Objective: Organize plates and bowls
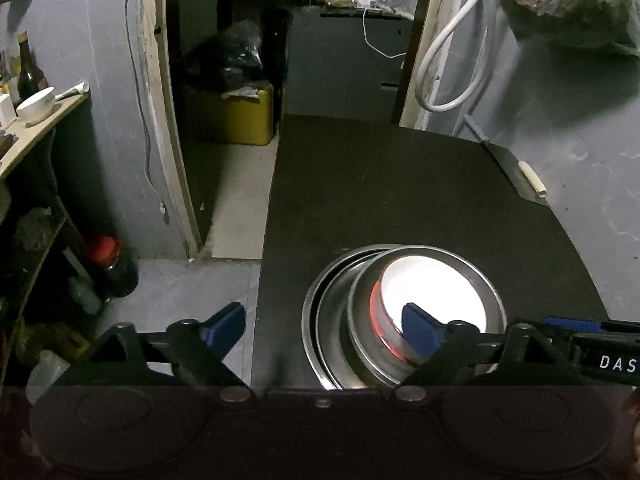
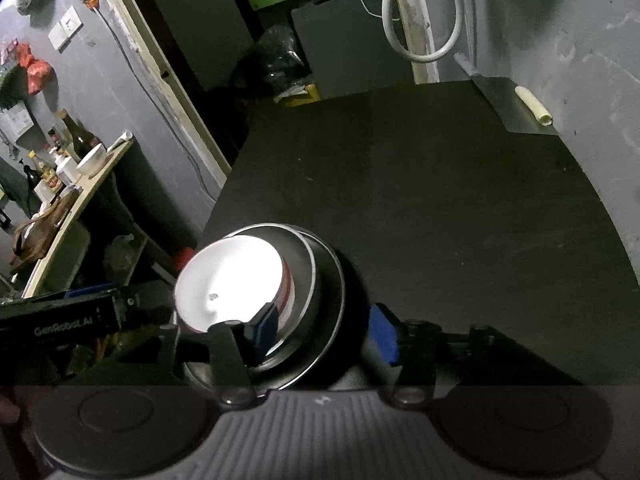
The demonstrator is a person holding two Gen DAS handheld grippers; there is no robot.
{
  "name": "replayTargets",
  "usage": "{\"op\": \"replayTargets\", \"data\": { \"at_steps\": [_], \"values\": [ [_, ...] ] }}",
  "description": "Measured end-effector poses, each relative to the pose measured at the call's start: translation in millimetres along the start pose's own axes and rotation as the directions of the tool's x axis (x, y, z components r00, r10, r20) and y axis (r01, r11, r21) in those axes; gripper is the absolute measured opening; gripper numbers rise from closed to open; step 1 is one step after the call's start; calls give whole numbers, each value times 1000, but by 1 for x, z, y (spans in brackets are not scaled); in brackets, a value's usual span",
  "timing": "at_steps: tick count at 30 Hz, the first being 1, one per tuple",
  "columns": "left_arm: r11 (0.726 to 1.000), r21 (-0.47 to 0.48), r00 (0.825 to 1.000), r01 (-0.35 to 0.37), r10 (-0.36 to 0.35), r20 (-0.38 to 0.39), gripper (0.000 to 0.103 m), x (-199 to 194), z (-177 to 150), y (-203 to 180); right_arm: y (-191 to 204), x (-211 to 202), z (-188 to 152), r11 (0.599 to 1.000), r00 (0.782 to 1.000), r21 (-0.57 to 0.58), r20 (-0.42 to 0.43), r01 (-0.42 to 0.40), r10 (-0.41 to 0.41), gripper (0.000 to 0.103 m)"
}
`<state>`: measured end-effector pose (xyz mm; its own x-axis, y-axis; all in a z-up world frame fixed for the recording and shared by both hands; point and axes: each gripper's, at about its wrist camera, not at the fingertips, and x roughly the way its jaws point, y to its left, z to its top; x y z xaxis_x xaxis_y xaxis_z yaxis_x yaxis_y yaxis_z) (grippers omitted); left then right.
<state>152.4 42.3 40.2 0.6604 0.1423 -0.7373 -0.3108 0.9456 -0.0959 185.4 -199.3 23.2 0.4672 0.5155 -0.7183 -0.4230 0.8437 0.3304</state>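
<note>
A: Why does the stack sit so near the front edge of the black worktop (image 2: 440,184)?

B: Probably so both claws can reach it. The white bowl (image 2: 228,280) with a red band nests in a steel plate (image 1: 486,300), which rests off-centre on a wider steel plate (image 1: 320,312) (hence the crescent of rim showing).

A: And the right claw (image 2: 324,328)?

B: Spread wide, gripping nothing; one blue pad lies inside the stack, the other outside, straddling the rims, I'd judge to pinch or nudge them.

A: The left claw (image 1: 324,320)?

B: Also released, one finger (image 1: 420,326) over the bowl's side, the other out past the worktop edge
</note>
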Motion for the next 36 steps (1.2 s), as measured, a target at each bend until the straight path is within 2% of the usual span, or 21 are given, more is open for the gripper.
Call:
{"op": "replayTargets", "data": {
  "at_steps": [5,10,21,30,36],
  "values": [
    [1000,-1,999,-20,20,26,100,-13,-3,-6,1,-12,-2,1000,1000,-11,24,-10,11,74],
    [998,-24,998,-51,52,43,100,-28,-7,-8,-2,-24,-4,999,999,-13,41,-30,31,86],
    [995,-57,992,-81,86,92,102,-62,-18,-6,2,-47,-11,998,994,-17,90,-60,61,102],
    [999,-29,993,-14,17,113,102,-81,-35,9,20,-76,-33,1000,987,-7,160,-4,5,103],
    [999,3,990,47,-47,131,102,-100,-54,23,40,-103,-65,998,969,28,239,55,-61,103]
  ]
}}
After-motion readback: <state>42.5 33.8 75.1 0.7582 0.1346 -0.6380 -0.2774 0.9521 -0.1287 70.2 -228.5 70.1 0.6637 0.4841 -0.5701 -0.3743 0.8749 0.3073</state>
